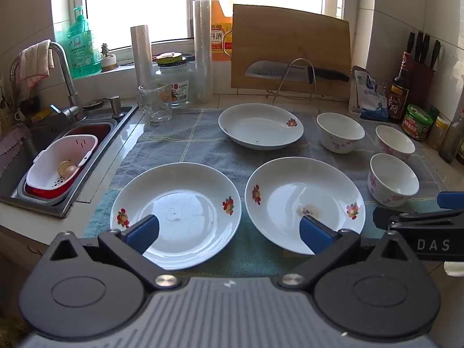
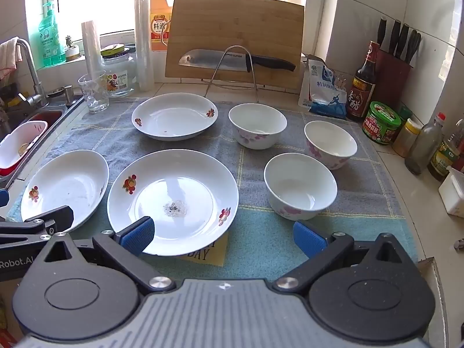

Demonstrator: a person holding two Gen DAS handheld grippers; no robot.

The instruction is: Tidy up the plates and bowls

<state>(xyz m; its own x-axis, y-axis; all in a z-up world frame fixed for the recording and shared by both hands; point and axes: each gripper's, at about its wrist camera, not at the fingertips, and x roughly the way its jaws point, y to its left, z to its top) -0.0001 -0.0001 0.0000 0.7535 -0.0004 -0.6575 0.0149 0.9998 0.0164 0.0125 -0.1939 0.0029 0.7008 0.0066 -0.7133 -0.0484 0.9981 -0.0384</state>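
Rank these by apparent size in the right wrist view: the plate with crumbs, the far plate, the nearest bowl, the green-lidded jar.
1. Plate with crumbs, though it lies nearest the camera.
2. Far plate.
3. Nearest bowl.
4. Green-lidded jar.

Both wrist cams sit low over counter front edge, facing back toward window and cutting board (image 1: 290, 46). Left view sits further left, taking in sink (image 1: 58, 150); right view further right, taking in condiment bottles (image 2: 435, 148). Shared: grey cloth (image 2: 261, 156), three plates, three bowls, both fairly near
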